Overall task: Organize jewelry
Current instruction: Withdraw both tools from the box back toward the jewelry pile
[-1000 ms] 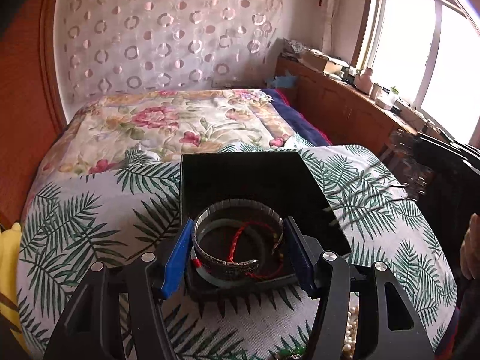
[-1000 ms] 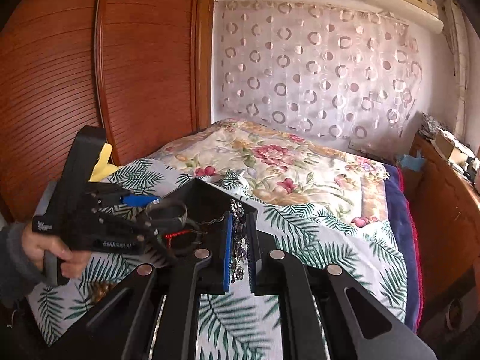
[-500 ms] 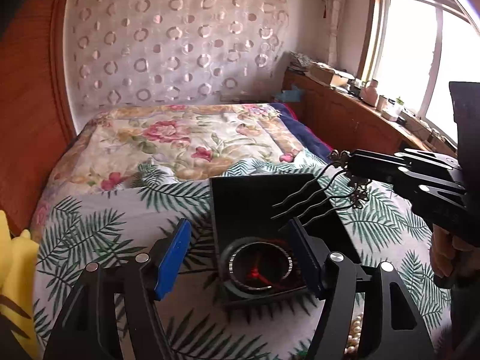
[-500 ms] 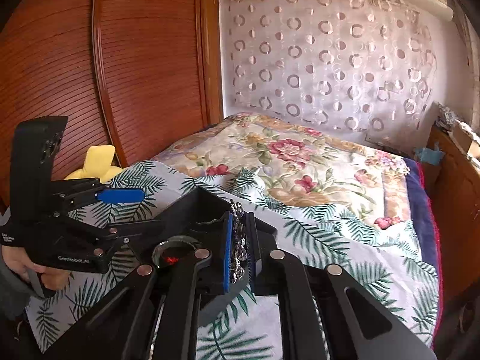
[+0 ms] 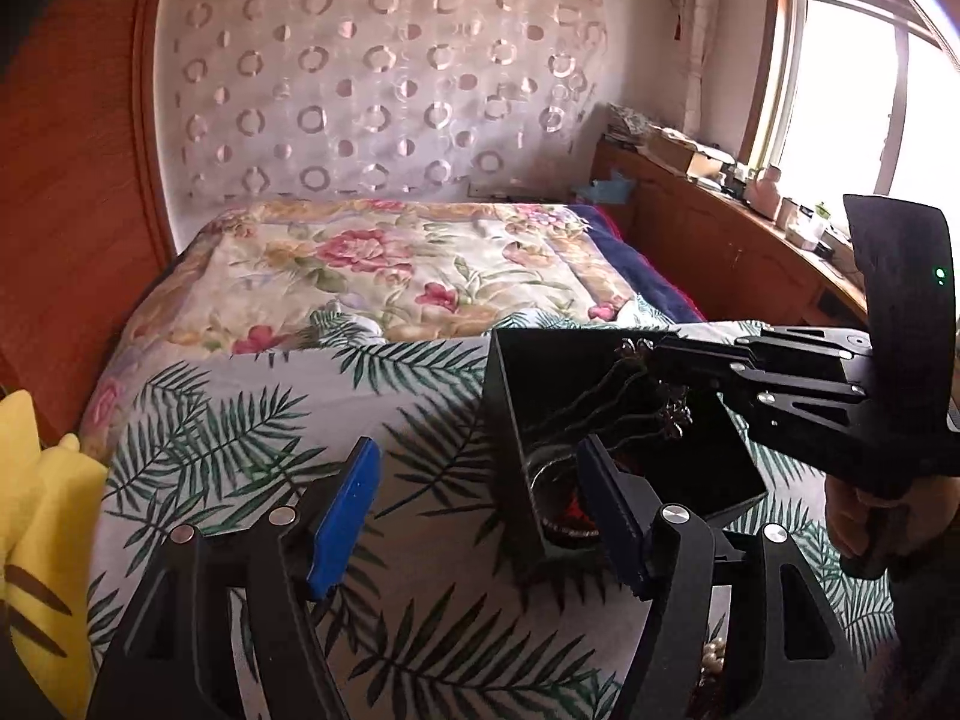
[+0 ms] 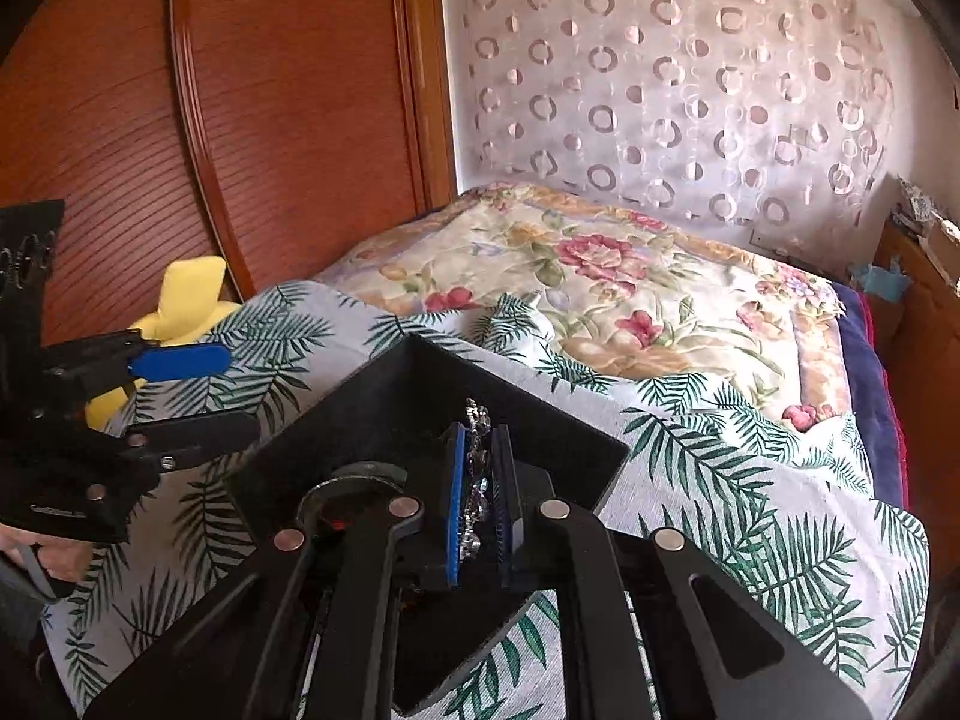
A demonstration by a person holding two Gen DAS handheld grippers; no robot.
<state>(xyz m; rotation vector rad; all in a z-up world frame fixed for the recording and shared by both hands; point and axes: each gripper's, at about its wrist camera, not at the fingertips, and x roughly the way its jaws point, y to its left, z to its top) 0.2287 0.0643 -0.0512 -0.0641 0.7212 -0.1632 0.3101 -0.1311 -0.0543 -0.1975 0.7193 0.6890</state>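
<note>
An open black box [image 5: 510, 372] [image 6: 420, 372] sits on the palm-leaf bedspread. Bangles [image 5: 564, 516] [image 6: 360, 480] with a red cord lie inside it. My right gripper [image 6: 480, 498] [image 5: 660, 378] is shut on a jewelled silver hair comb [image 6: 477, 480]. It holds the comb over the box, and the comb's prongs [image 5: 576, 408] point down into it. My left gripper [image 5: 474, 516] [image 6: 204, 396] stands open just left of the box with nothing between its blue pads.
A yellow plush toy [image 5: 36, 510] [image 6: 186, 294] lies at the bed's left edge by the wooden wardrobe [image 6: 270, 120]. Pearl beads [image 5: 711, 654] rest on the bedspread near the box. A floral quilt [image 5: 390, 264] covers the far bed. A cluttered wooden cabinet [image 5: 720, 228] runs under the window.
My left gripper has drawn back to the left from around the bangles, which stay in the box. My right gripper has come down over the box with the comb.
</note>
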